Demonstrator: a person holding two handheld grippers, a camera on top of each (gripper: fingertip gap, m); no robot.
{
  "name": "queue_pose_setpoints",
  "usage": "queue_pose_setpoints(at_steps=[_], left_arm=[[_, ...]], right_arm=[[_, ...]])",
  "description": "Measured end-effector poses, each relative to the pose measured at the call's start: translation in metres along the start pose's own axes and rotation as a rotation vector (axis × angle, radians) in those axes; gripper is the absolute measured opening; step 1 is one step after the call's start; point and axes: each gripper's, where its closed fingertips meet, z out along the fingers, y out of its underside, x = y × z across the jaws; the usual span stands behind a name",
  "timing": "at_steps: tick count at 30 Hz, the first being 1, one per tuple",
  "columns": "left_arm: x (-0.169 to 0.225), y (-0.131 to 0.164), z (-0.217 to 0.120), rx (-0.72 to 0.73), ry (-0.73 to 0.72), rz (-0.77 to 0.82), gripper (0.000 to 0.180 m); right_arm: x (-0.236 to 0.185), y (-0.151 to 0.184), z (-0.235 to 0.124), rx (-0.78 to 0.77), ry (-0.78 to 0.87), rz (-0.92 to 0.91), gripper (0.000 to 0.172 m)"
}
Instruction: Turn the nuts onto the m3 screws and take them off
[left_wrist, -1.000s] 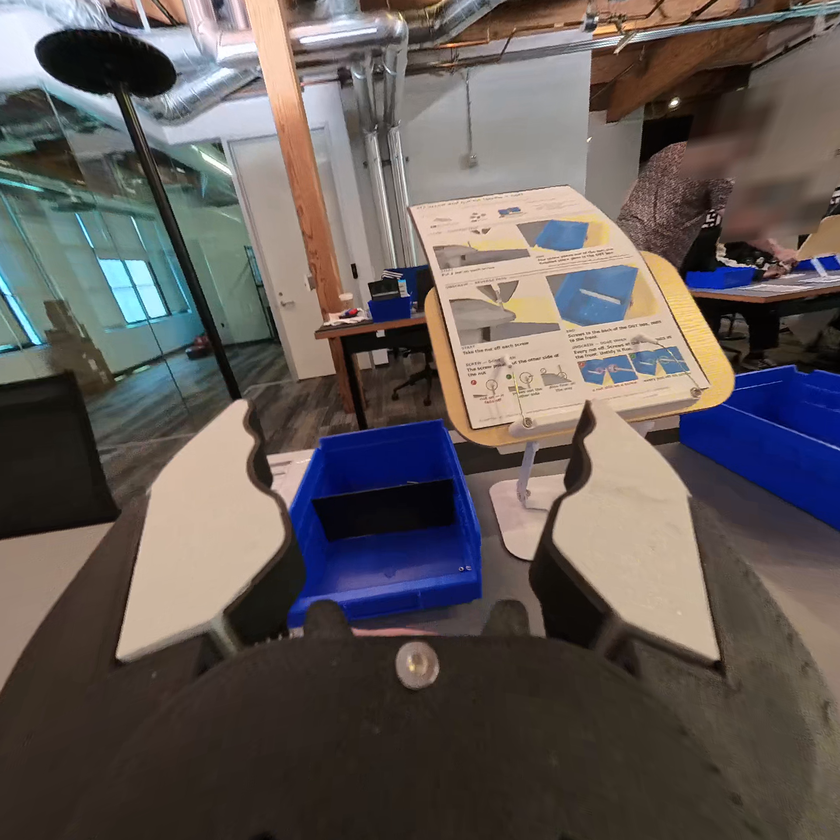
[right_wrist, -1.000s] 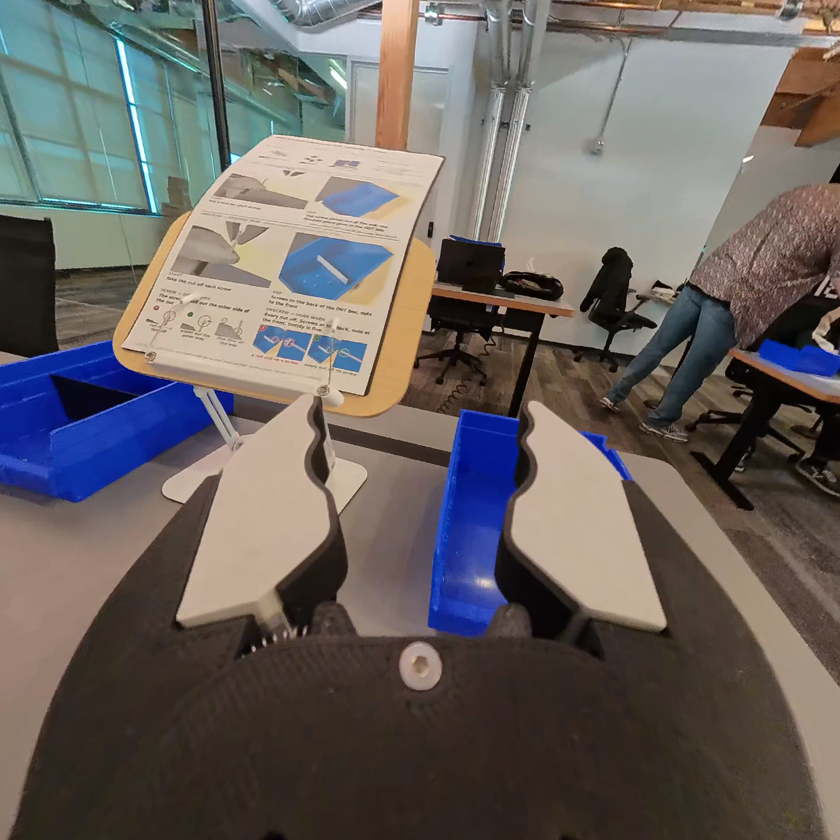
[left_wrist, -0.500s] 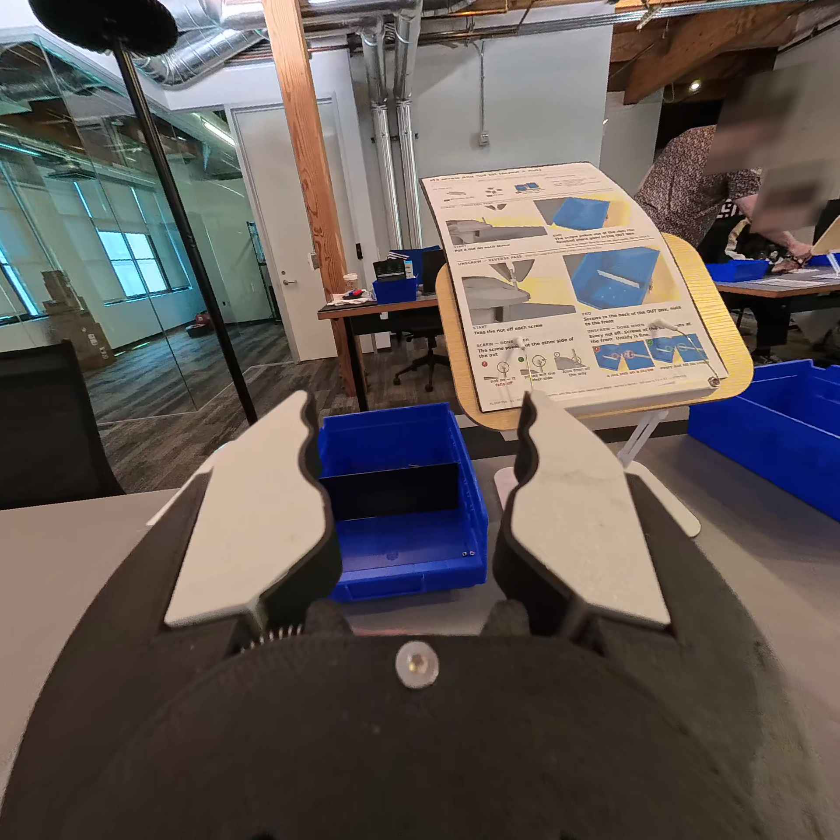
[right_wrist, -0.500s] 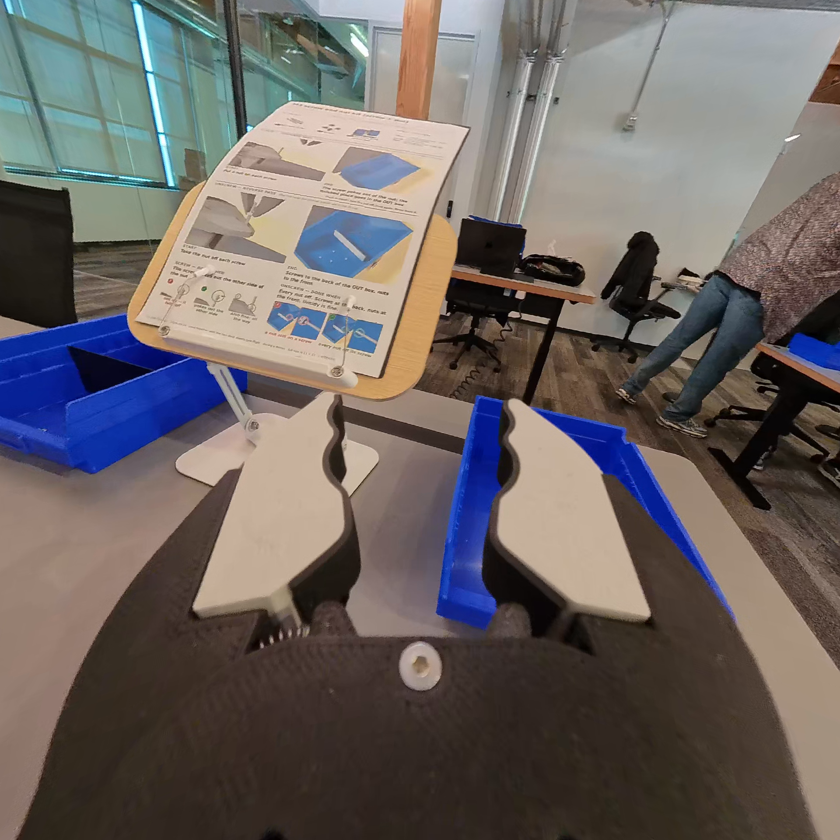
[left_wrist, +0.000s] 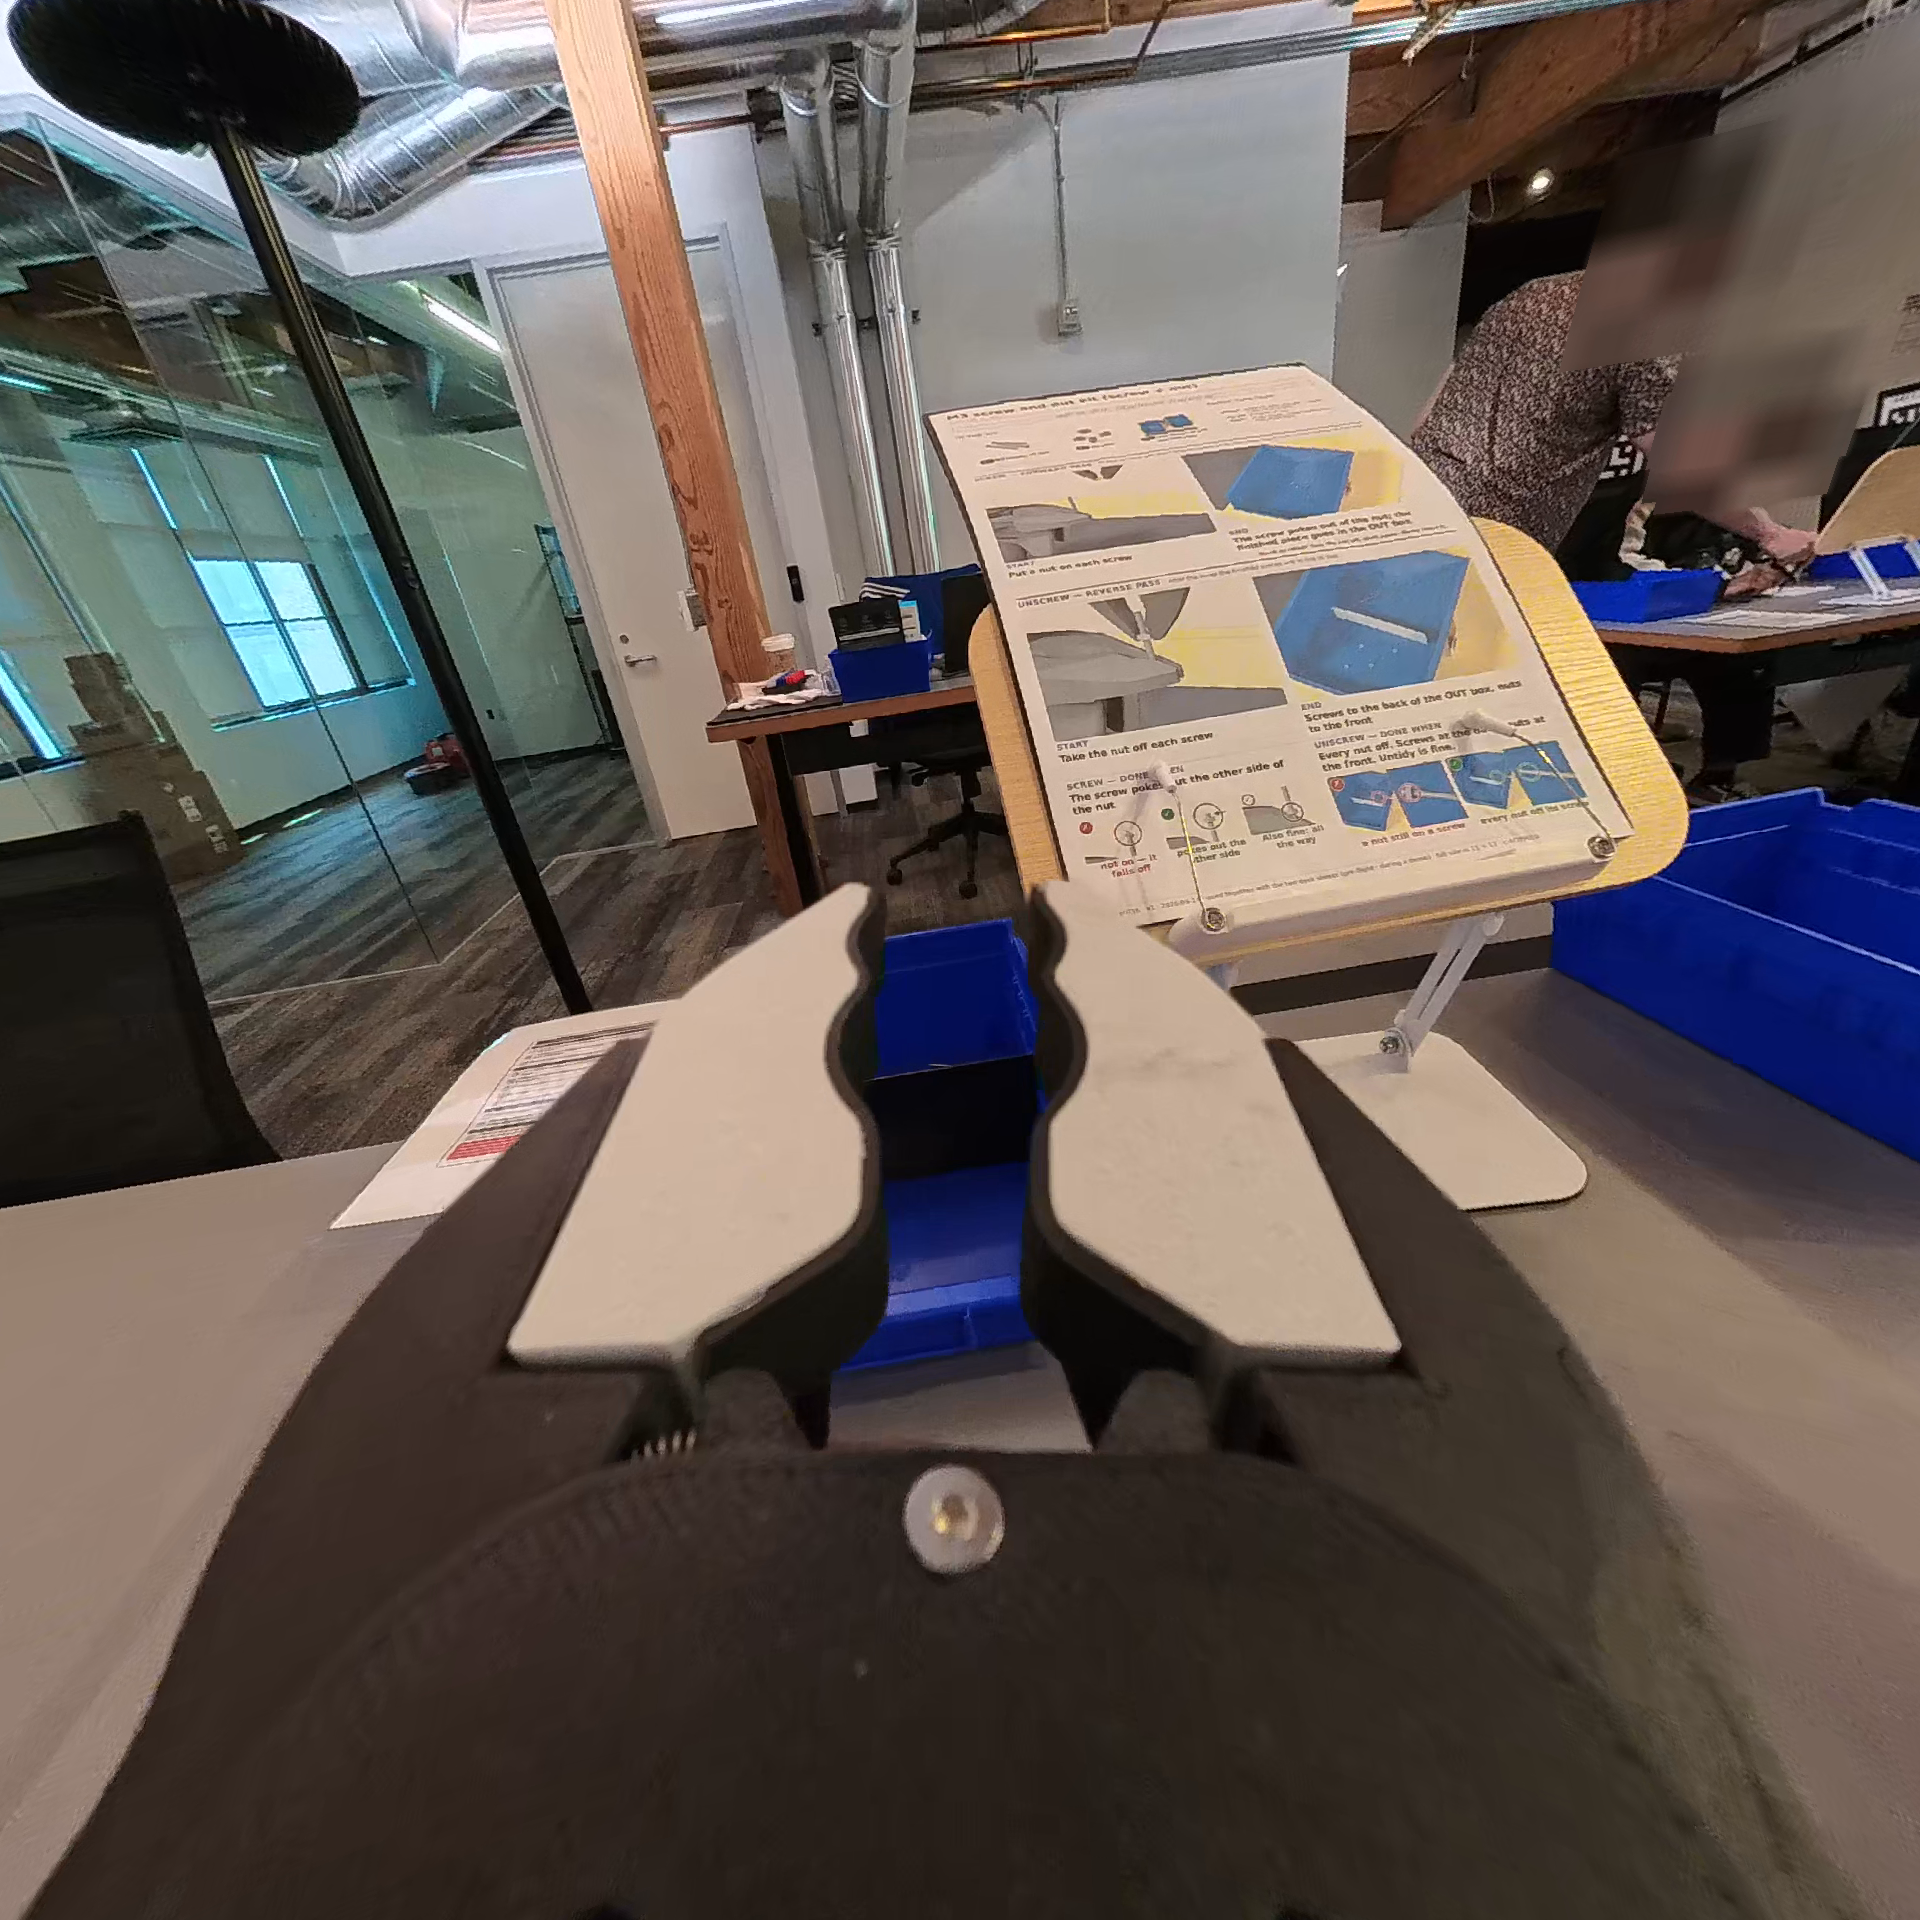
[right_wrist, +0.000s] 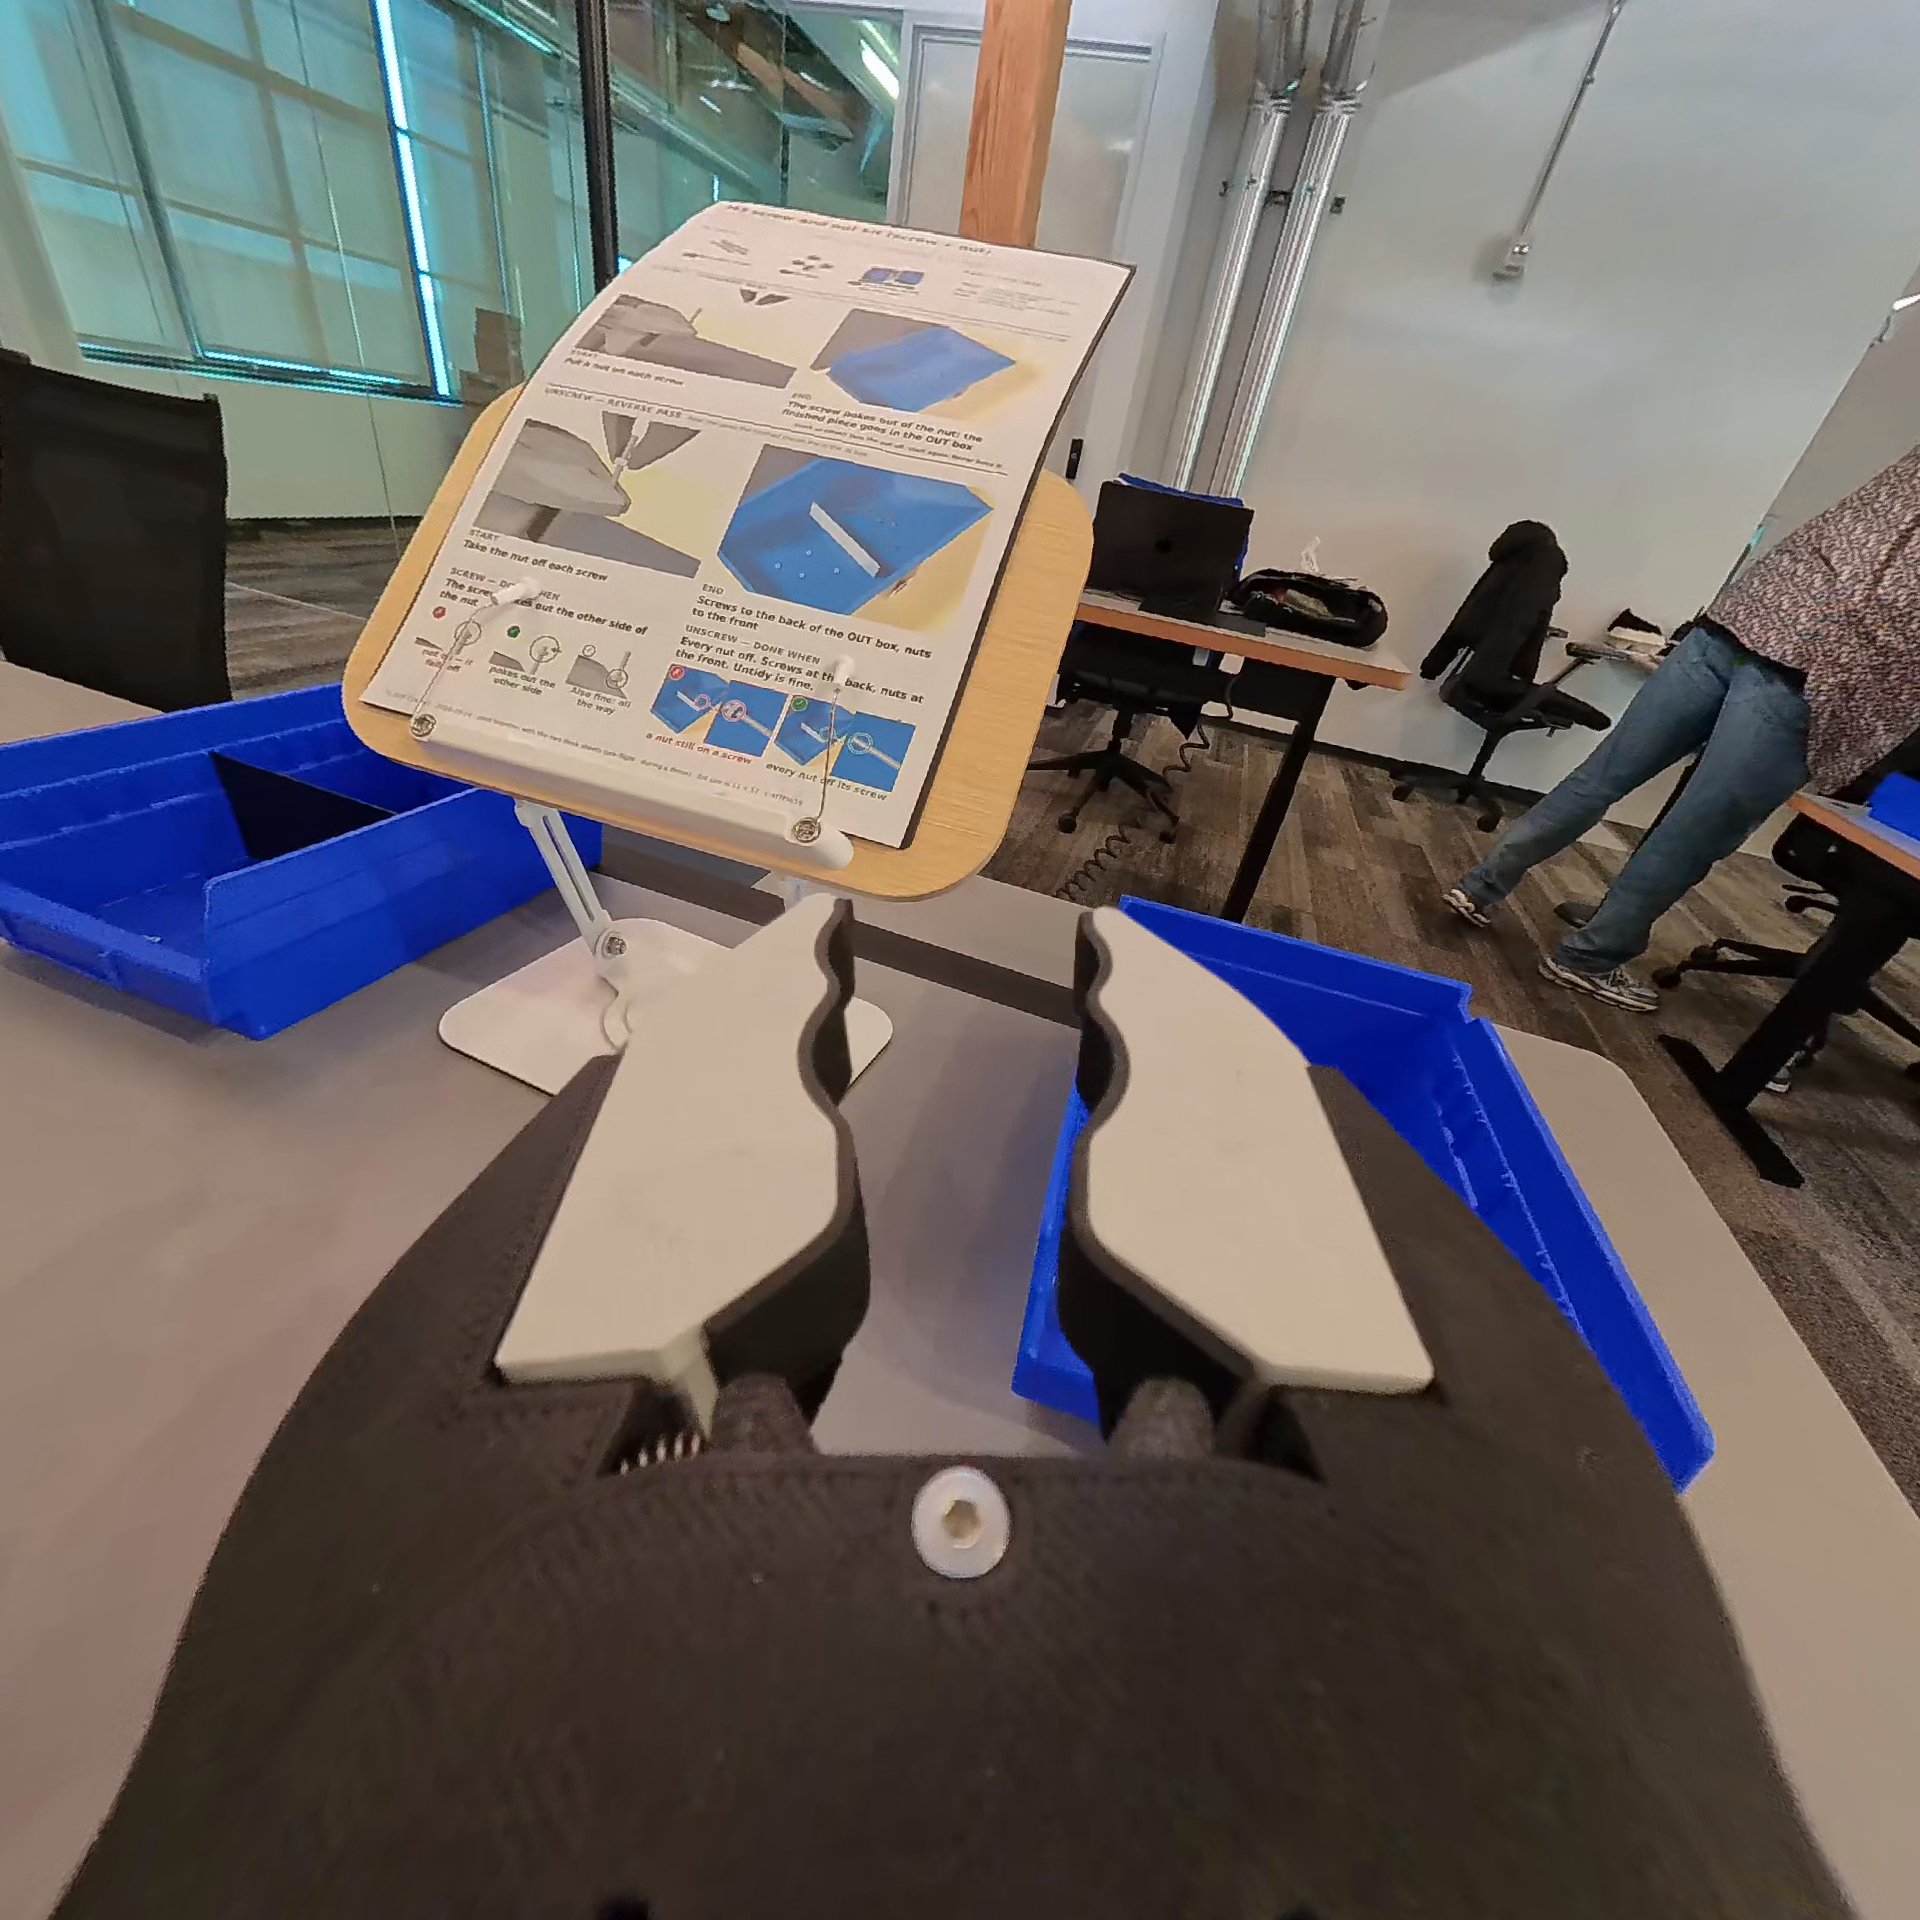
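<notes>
My left gripper (left_wrist: 956, 914) hovers above a grey table (left_wrist: 208, 1351). Its jaws stand a narrow gap apart with nothing between the pads. Behind that gap sits a small blue bin (left_wrist: 935, 1226) with a black divider, farther off on the table. My right gripper (right_wrist: 964, 925) is also open and empty, with a wider gap. It is over bare table between a white stand base (right_wrist: 520, 1023) and a long blue bin (right_wrist: 1455, 1091) on its right. That bin's near left corner lies under the right finger (right_wrist: 1226, 1174).
A wooden stand with a printed instruction sheet (left_wrist: 1299, 665) stands mid-table and also shows in the right wrist view (right_wrist: 748, 540). A white printed sheet (left_wrist: 520, 1101) lies at the table's far left. Behind are desks, chairs, a black pole (left_wrist: 395, 582) and people. My right fingertips sit around 40 cm from my left ones.
Both grippers' jaws have closed steadily from wide open to a narrower gap, on nothing. The left view has shifted so the small blue bin now lies behind its fingers.
</notes>
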Motion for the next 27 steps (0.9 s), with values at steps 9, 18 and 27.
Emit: queue_pose_setpoints(at_steps=[9, 18, 27], left_arm=[[-0.002, 0.004, 0.0, -0.007, 0.002, 0.0, 0.001], [-0.004, 0.011, 0.002, -0.032, -0.001, -0.017, 0.005], [-0.007, 0.017, 0.007, -0.058, -0.019, -0.048, 0.066]], right_arm=[[0.0, -0.003, -0.002, 0.018, 0.018, -0.032, 0.036], [-0.009, 0.002, 0.001, -0.011, 0.003, -0.075, 0.0], [-0.003, 0.004, 0.005, -0.005, 0.065, -0.067, 0.043]])
